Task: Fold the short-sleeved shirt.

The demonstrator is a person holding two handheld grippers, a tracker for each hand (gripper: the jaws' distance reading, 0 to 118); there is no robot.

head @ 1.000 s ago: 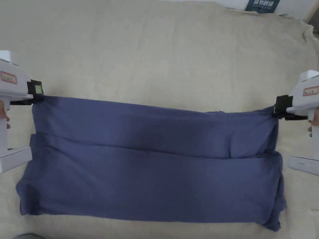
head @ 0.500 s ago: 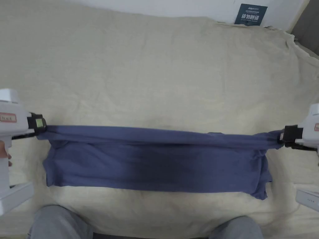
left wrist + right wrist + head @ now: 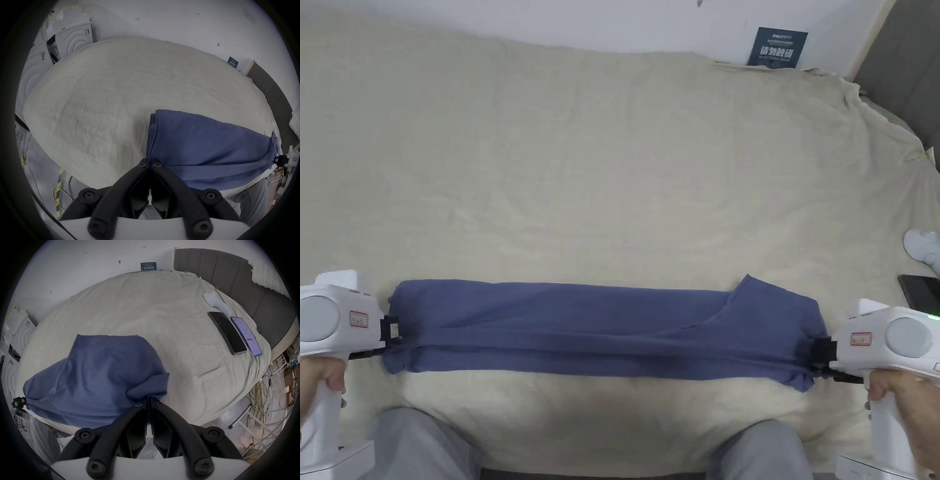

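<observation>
The blue short-sleeved shirt [image 3: 600,328] lies in a long folded band across the near edge of the bed, stretched between my two grippers. My left gripper [image 3: 390,331] is shut on the shirt's left end [image 3: 150,160], its black jaws pressed together on the fabric. At the right end my right gripper [image 3: 822,355] is shut on a bunched corner of the shirt [image 3: 147,398]. In the right gripper view the shirt [image 3: 100,378] drapes over the bed edge, a hem seam showing on top. In the left gripper view the shirt [image 3: 211,149] runs rightward to the far gripper.
A beige sheet [image 3: 612,175] covers the bed. Two phones [image 3: 227,332] and a white object [image 3: 215,303] lie near the bed's right side. A dark sign [image 3: 778,47] leans on the back wall. The person's grey-trousered knees [image 3: 419,444] press against the near edge.
Both grippers have lowered the shirt toward the near edge of the bed; the hanging lower part has come to rest folded under the top band.
</observation>
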